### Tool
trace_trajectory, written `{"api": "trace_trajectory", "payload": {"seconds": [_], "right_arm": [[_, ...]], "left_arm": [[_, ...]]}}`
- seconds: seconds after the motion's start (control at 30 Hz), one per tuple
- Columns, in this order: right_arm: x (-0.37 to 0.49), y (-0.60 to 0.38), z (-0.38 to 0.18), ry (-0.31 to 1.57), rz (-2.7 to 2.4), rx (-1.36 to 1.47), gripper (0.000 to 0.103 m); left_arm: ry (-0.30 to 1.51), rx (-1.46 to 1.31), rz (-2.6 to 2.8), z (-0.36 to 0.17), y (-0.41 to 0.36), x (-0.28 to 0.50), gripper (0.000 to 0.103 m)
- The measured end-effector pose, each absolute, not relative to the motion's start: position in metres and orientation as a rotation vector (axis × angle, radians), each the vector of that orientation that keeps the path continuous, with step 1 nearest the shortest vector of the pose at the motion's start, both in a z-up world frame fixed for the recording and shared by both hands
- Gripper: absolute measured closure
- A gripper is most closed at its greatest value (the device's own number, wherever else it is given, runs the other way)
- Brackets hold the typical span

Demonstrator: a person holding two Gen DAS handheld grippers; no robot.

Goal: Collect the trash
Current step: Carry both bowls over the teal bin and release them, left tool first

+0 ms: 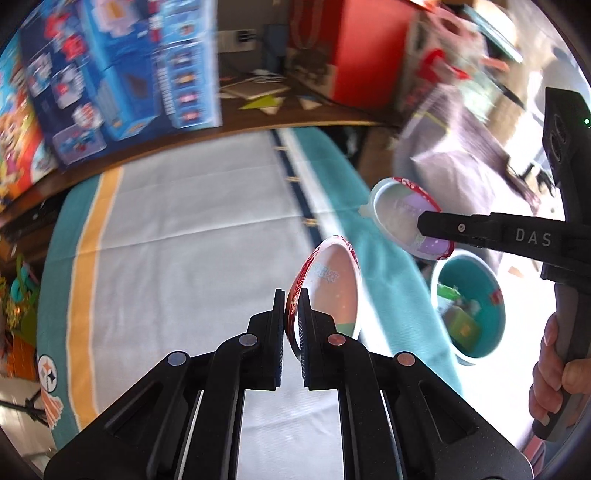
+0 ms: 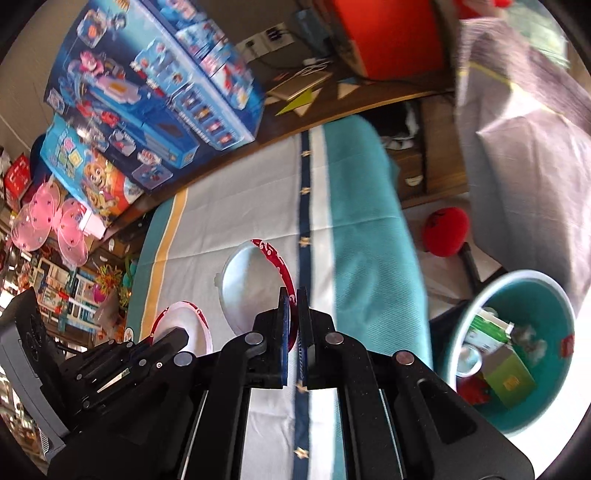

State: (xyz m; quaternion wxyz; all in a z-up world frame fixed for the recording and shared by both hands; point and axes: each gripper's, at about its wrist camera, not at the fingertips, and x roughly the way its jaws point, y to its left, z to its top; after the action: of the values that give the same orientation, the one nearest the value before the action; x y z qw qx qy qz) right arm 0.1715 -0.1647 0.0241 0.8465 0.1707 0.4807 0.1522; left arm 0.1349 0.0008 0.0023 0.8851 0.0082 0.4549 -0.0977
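Two paper plates with red patterned rims are held in the air above the cloth-covered worktop [image 1: 177, 229], one in each gripper. The left gripper [image 1: 290, 295] has its jaws pinched tight on the rim of the left plate [image 1: 332, 288], which stands on edge with its pale face turned toward the teal bin [image 1: 476, 354]. The right gripper [image 2: 292, 295] has its jaws closed the same way on the red rim of the right plate [image 2: 251, 284], also tilted up on edge, and in the left wrist view that plate hangs just above the bin and nearer to it than the left plate is. A hand [image 1: 554, 373] wraps the grey handle of the right gripper at the far side of the bin in that view. The bin stands off the edge of the worktop, beside the teal border of the cloth, and already holds a green carton [image 2: 491, 332], a green box [image 2: 509, 380] and something red near its lower wall. Away from the bin, along the far edge of the worktop, large blue toy boxes [image 2: 155, 85] lean on a wooden shelf, with an orange-red box [image 2: 391, 33] farther along. A red ball-shaped thing [image 2: 445, 232] lies on the floor behind the bin, and grey fabric [image 2: 528, 155] hangs over it. Both views are blurred at the edges.
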Motion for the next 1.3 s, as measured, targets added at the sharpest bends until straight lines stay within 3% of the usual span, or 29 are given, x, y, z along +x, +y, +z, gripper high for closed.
{"api": "trace_trajectory", "payload": {"seconds": [0.63,1.1,1.2,1.3], "right_arm": [[0.067,-0.381,-0.013,0.962,0.043,0.565,0.098],[0.077,-0.418,-0.059,1.056,-0.003,0.652,0.098],[0.079,-0.418,-0.062,1.067,-0.006,0.653,0.098],[0.081,-0.419,-0.064,1.077,-0.01,0.654,0.098]], "left_arm": [[1.039,0.242,-0.484,-0.027,-0.19,0.121,0.095],[1.15,0.298,-0.567,-0.073,-0.251,0.141,0.094],[1.178,0.289,-0.568,-0.08,-0.254,0.15,0.083],[1.178,0.277,-0.552,-0.082,-0.253,0.155,0.055]]}}
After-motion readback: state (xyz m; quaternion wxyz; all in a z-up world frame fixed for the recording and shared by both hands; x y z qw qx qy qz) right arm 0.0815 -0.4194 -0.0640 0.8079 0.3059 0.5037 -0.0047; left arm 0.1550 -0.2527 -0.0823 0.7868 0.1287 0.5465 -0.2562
